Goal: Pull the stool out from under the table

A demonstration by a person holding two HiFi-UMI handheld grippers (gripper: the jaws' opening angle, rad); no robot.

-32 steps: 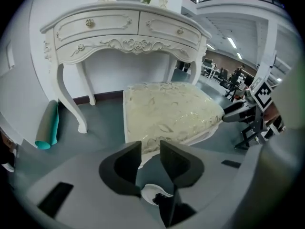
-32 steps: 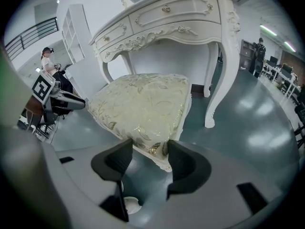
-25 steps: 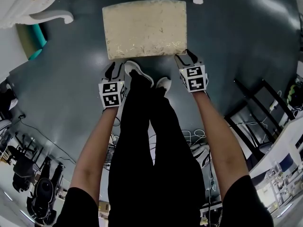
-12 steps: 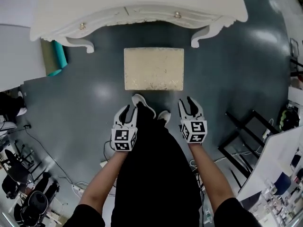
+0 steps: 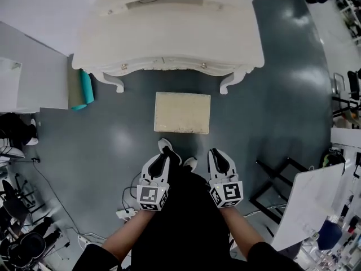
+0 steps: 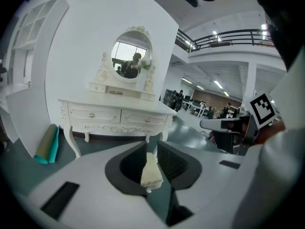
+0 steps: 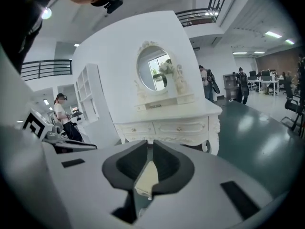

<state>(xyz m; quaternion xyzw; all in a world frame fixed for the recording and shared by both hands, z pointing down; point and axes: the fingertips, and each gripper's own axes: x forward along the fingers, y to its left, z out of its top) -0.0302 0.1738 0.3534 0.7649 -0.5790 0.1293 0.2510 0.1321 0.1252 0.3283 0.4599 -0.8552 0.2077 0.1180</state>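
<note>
The cream cushioned stool point(image 5: 182, 113) stands on the dark floor in front of the white dressing table point(image 5: 169, 38), out from under it. My left gripper point(image 5: 161, 158) and right gripper point(image 5: 216, 153) hang well short of the stool, over the person's legs, holding nothing. Both point towards the table. Through the left gripper's point(image 6: 151, 144) narrow gap the stool point(image 6: 151, 171) shows far off; those jaws have just been closing on nothing. The right gripper's point(image 7: 148, 144) jaws have also just been closing and their tips nearly meet, with the stool point(image 7: 147, 175) seen below them.
A rolled teal and olive mat point(image 5: 80, 89) leans by the table's left leg. A black chair frame point(image 5: 276, 179) and a white board point(image 5: 304, 202) stand at the right. Cables and a power strip point(image 5: 127, 212) lie by the person's left side. A mirror point(image 6: 129, 58) tops the table.
Both grippers have come off the stool's near edge and risen as the person stood up. The stool now sits farther away, and the right jaws have narrowed.
</note>
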